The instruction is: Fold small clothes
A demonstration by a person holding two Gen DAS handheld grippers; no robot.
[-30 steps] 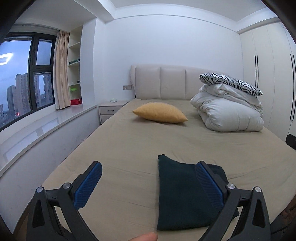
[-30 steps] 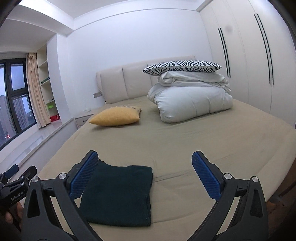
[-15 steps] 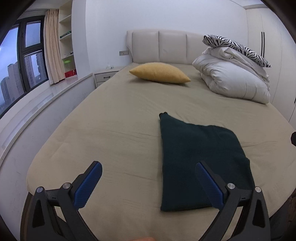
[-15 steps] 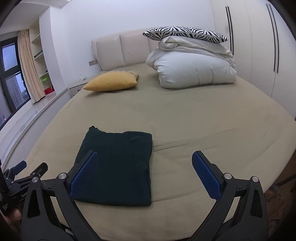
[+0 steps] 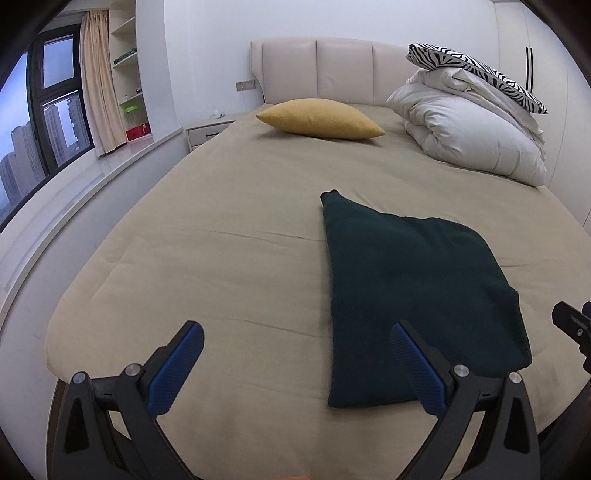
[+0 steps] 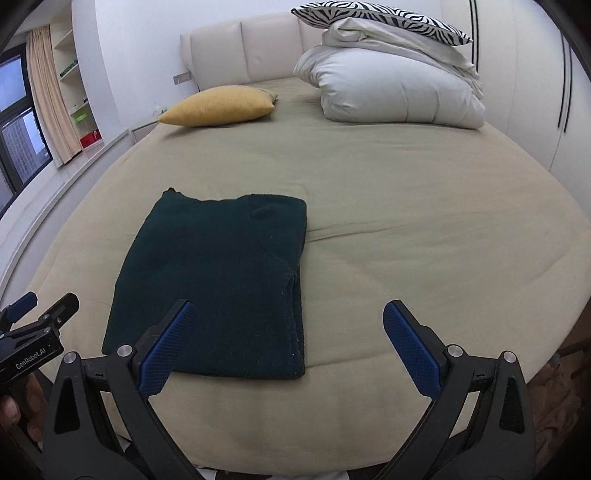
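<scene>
Bed (image 6: 406,192): your folded garment (image 6: 221,280) lies on its near end. Your left tongs (image 5: 295,365) hang before the garment's left edge, your right tongs (image 6: 288,347) before its right edge. Behind, near the headboard (image 6: 240,48): cushion (image 6: 218,107) to the left, bedding stack (image 6: 399,88) to the right, with a pillow (image 6: 376,14) on top.
</scene>
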